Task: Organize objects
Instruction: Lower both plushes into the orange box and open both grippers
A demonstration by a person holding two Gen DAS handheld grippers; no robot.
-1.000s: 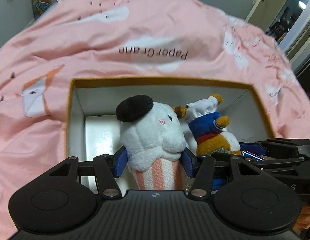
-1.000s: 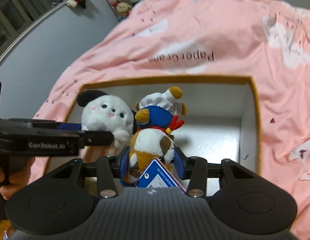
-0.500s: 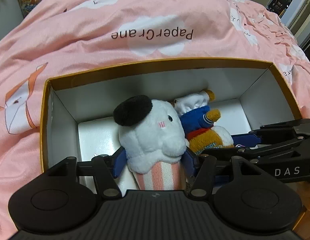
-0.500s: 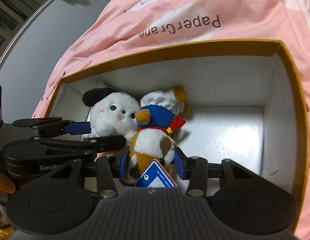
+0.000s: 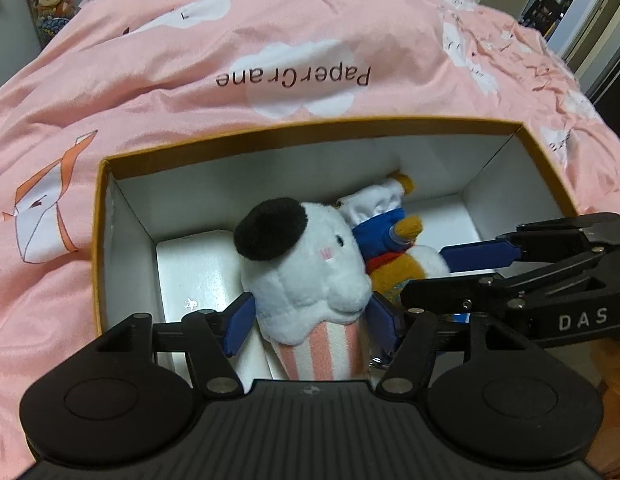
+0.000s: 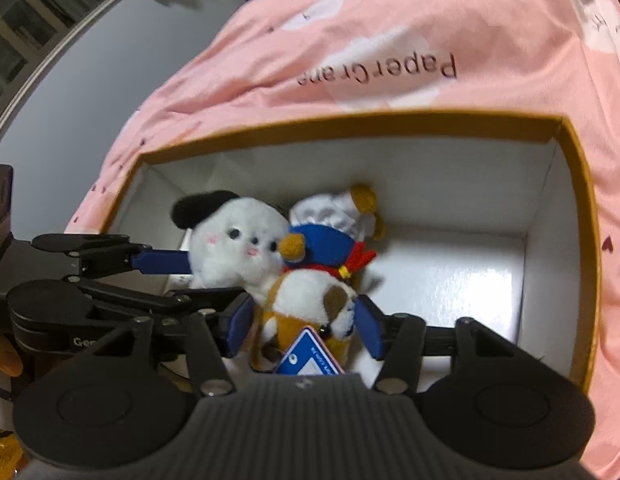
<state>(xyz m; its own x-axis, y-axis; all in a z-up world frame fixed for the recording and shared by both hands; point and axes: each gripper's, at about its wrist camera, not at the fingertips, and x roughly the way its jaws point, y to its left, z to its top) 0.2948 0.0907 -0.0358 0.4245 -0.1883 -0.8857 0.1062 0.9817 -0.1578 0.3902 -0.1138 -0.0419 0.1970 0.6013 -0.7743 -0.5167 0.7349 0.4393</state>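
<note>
- A pink duvet (image 5: 158,92) printed with white clouds covers the bed; one cloud carries the words "PaperCrane", seen upside down in both wrist views.
- An open cardboard box (image 5: 94,240) with an ochre rim and white inside walls sits on the duvet.
- Left gripper (image 5: 310,322): its blue pads stand slightly away from the pink-and-white striped base of a white plush toy (image 5: 306,268) with a black ear; the jaws are parted and bracket the toy without clearly pressing it. The toy is inside the box, toward its left half. In the right wrist view the same gripper's body shows the partial lettering "Gen".
- Touching the white toy on its right is a chef-hat plush (image 6: 317,280) in orange and white, with a blue top and red scarf, lying in the box near the middle.
- Right gripper (image 6: 304,324): the blue pads sit apart on either side of this plush's lower body with gaps visible, so the jaws are open around it.
- A blue-and-white paper tag (image 6: 310,354) hangs at the plush's base; its print is too small to read.
- The right gripper's side reads "DAS" in the left wrist view.
</note>
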